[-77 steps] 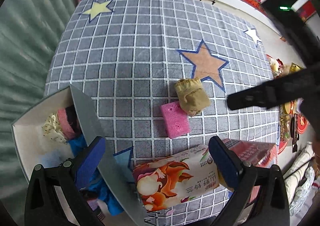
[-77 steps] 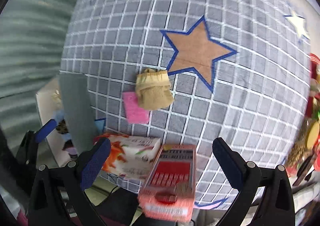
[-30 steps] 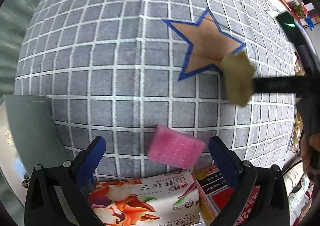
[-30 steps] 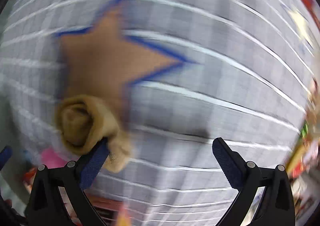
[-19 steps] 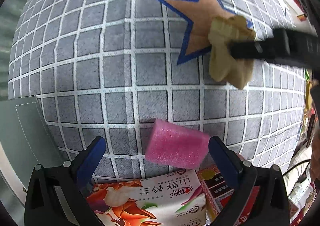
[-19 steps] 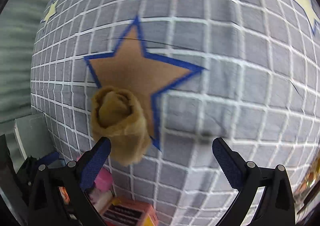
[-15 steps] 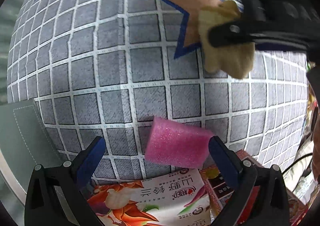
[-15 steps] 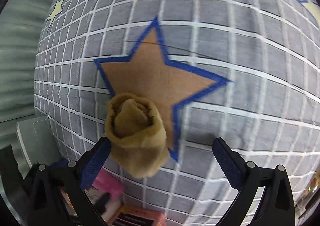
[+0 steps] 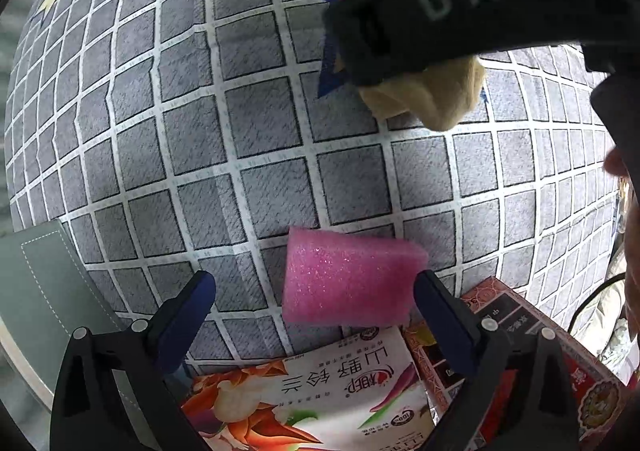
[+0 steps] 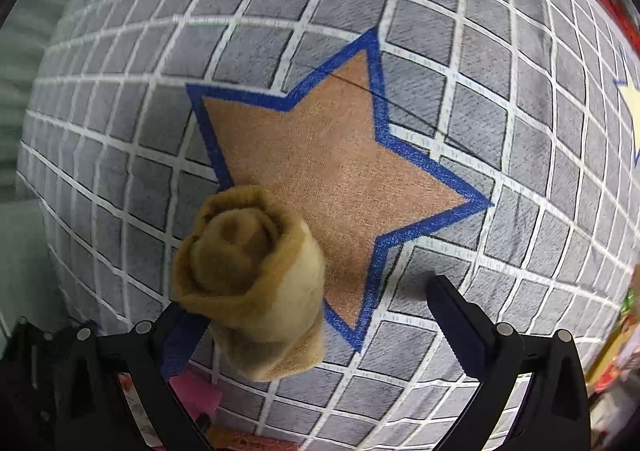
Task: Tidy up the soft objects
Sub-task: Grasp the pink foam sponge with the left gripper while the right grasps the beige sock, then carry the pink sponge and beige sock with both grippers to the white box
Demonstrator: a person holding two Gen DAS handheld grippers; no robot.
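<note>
A pink sponge (image 9: 352,283) lies on the grey checked cloth, between the fingers of my open left gripper (image 9: 316,315) and close to its right finger. A rolled tan sock (image 10: 252,283) sits against the left finger of my right gripper (image 10: 312,303), whose jaws stand wide apart. It hangs over the lower tip of the brown star (image 10: 332,171). In the left wrist view the sock (image 9: 432,95) shows under the right gripper's black finger (image 9: 440,11). I cannot tell whether the sock touches the cloth.
A flower-printed tissue pack (image 9: 320,399) and a red box (image 9: 520,351) lie at the table's near edge, just behind the sponge. A grey-green box flap (image 9: 40,283) is at the left. A person's hand (image 9: 628,211) is at the right edge.
Both grippers have dropped closer to the cloth. The sock has left its spot beside the sponge and moves with the right gripper's left finger, leftward across the left wrist view.
</note>
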